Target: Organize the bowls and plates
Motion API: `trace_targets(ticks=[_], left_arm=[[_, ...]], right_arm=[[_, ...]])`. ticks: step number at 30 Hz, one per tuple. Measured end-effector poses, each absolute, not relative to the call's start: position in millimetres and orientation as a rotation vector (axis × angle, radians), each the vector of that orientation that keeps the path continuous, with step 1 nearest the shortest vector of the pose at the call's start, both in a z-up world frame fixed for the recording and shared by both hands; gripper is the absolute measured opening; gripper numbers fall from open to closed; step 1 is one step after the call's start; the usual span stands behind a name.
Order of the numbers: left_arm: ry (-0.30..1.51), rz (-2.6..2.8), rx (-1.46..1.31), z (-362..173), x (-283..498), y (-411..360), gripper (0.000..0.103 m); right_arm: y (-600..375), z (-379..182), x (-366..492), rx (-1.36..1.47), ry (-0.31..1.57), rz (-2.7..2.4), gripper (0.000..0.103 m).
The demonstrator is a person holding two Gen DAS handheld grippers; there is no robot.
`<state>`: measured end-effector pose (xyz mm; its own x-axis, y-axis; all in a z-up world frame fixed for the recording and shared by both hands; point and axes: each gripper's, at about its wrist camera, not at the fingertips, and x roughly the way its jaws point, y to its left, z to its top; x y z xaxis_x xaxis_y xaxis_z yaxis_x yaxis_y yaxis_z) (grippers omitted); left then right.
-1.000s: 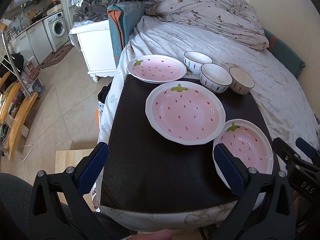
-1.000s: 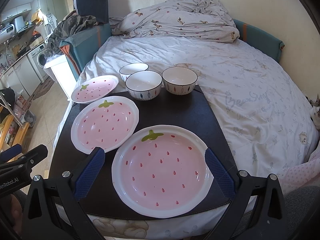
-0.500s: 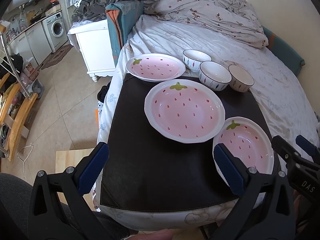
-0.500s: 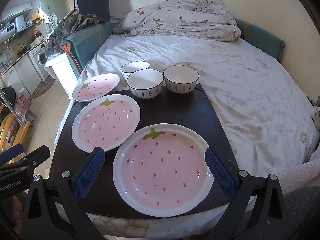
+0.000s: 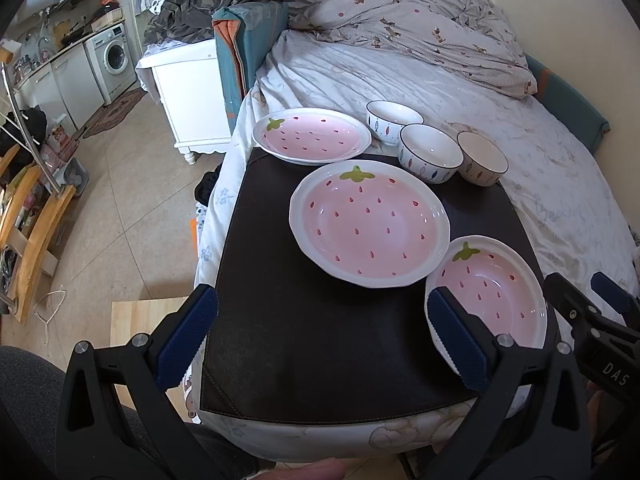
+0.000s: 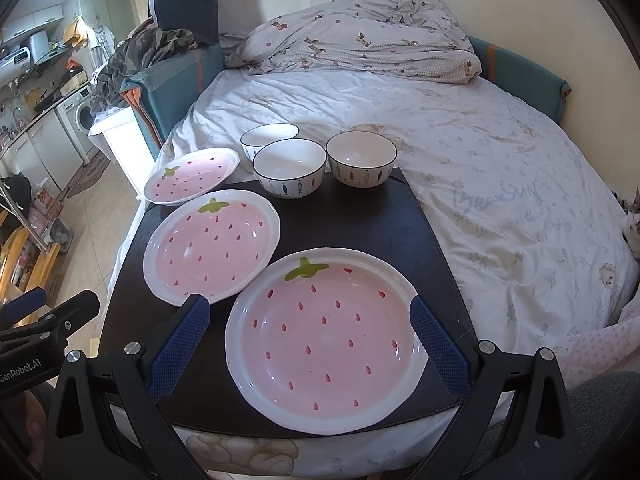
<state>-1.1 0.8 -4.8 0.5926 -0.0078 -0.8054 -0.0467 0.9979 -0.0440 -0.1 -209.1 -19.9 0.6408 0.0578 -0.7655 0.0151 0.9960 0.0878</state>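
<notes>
Tongs on both sides gape wide and hold nothing: our right tongs (image 6: 308,344) straddle the nearest strawberry plate (image 6: 326,344), our left tongs (image 5: 320,338) hover over the dark mat (image 5: 304,320). Three plates run diagonally across the mat, three bowls (image 6: 290,168) behind, apparently spread out for stacking, all on the bed (image 6: 500,184).

- A lived-in home, one small room serving as both bedroom and kitchen.
- A bed (image 6: 460,152) fills the upper right of the frame, with a rumpled duvet (image 6: 360,40) at its head.
- At upper left a kitchen counter (image 5: 60,46) runs along the wall, a washing machine (image 5: 114,54) under it.
- A white nightstand (image 5: 192,92) stands by the bed; clothes (image 5: 208,0) are heaped above it.
</notes>
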Motion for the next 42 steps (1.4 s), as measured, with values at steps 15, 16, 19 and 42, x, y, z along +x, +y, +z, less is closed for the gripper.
trace_targets(ticks=[15, 16, 19, 42], left_arm=[[0.936, 0.019, -0.062, 1.9, 1.4, 0.7, 0.103], [0.937, 0.013, -0.067, 4.1, 2.1, 0.1, 0.103], [0.948, 0.016, -0.065, 7.2, 4.9, -1.1, 0.103], [1.214, -0.100, -0.187, -24.2, 57.9, -53.7, 0.103]], right_arm=[[-212.2, -16.2, 3.8, 0.124, 0.892, 0.075, 0.102], [-215.7, -13.2, 5.7, 0.142, 0.895, 0.089, 0.102], [-229.3, -2.7, 11.9, 0.182, 0.906, 0.109, 0.102], [-333.3, -48.8, 65.1, 0.509, 1.288, 0.082, 0.102]])
